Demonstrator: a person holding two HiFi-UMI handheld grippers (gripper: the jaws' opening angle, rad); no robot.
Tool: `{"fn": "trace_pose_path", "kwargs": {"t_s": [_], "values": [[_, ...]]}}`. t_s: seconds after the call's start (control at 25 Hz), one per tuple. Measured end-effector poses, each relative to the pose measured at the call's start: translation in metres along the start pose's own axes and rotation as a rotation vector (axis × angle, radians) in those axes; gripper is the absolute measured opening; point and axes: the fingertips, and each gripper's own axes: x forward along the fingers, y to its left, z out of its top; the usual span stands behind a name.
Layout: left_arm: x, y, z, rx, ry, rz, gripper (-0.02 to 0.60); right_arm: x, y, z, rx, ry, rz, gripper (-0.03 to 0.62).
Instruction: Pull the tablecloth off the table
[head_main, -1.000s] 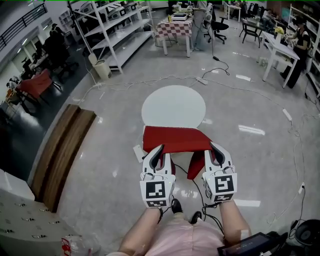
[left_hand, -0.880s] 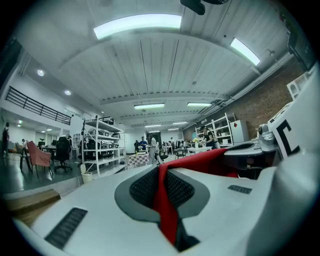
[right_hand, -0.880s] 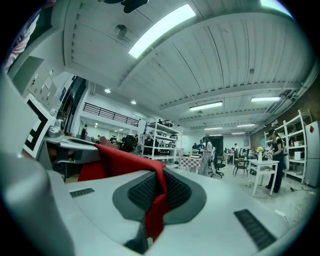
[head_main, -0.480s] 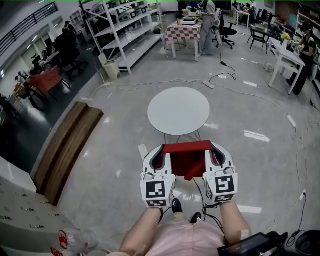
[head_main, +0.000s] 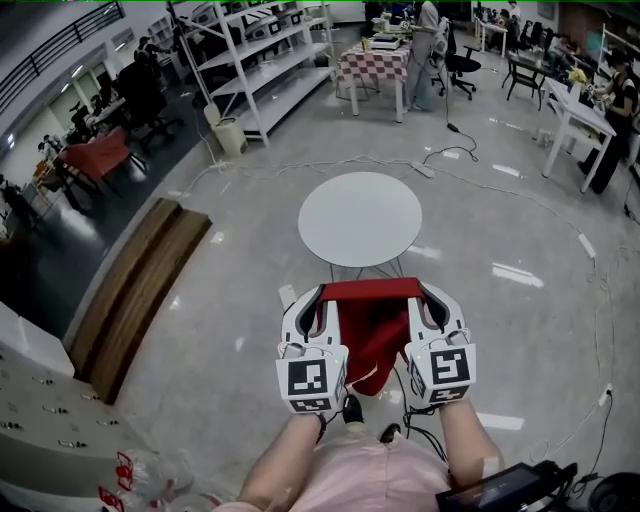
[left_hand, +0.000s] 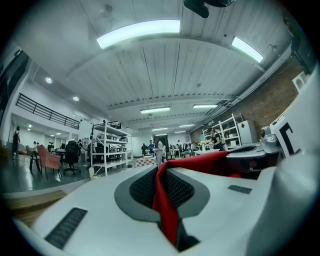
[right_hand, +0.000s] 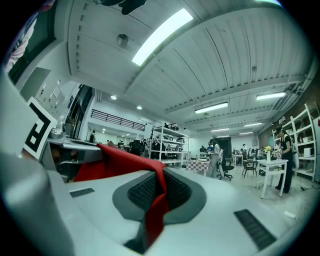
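Observation:
The red tablecloth (head_main: 372, 322) hangs in the air between my two grippers, clear of the round white table (head_main: 360, 218) that stands bare beyond them. My left gripper (head_main: 318, 300) is shut on the cloth's left corner, and a fold of the red tablecloth (left_hand: 165, 200) is pinched between its jaws in the left gripper view. My right gripper (head_main: 426, 297) is shut on the right corner, with the red tablecloth (right_hand: 156, 200) caught between its jaws. The top edge stretches taut between the grippers and the rest droops toward the floor.
A long wooden bench (head_main: 135, 290) lies on the floor at left. White shelving (head_main: 262, 70) and a checkered table (head_main: 376, 62) stand at the back, white desks (head_main: 575, 120) and people at far right. Cables (head_main: 600, 300) run across the shiny grey floor.
The cloth has come fully off the table toward me; a second ago its far part still lay against the table's near edge. Both grippers stayed shut and drew back slightly.

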Motion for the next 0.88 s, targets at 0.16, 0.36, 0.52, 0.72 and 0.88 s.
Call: {"fn": "trace_pose_path", "kwargs": {"t_s": [0.16, 0.36, 0.52, 0.72, 0.88], "values": [[0.001, 0.0, -0.001, 0.002, -0.006, 0.002, 0.043, 0.001, 0.0, 0.002, -0.005, -0.013, 0.0, 0.029], [0.003, 0.002, 0.005, 0.001, -0.011, -0.003, 0.043, 0.002, -0.001, 0.011, -0.015, -0.019, -0.008, 0.029], [0.006, 0.004, 0.007, 0.0, -0.018, -0.006, 0.041, 0.005, -0.002, 0.014, -0.018, -0.02, -0.012, 0.029], [0.007, 0.005, 0.01, 0.004, -0.031, -0.009, 0.042, 0.006, -0.003, 0.017, -0.005, -0.019, -0.007, 0.029], [0.008, 0.006, 0.01, 0.002, -0.029, -0.013, 0.042, 0.007, -0.003, 0.02, 0.007, -0.022, -0.008, 0.029]]}}
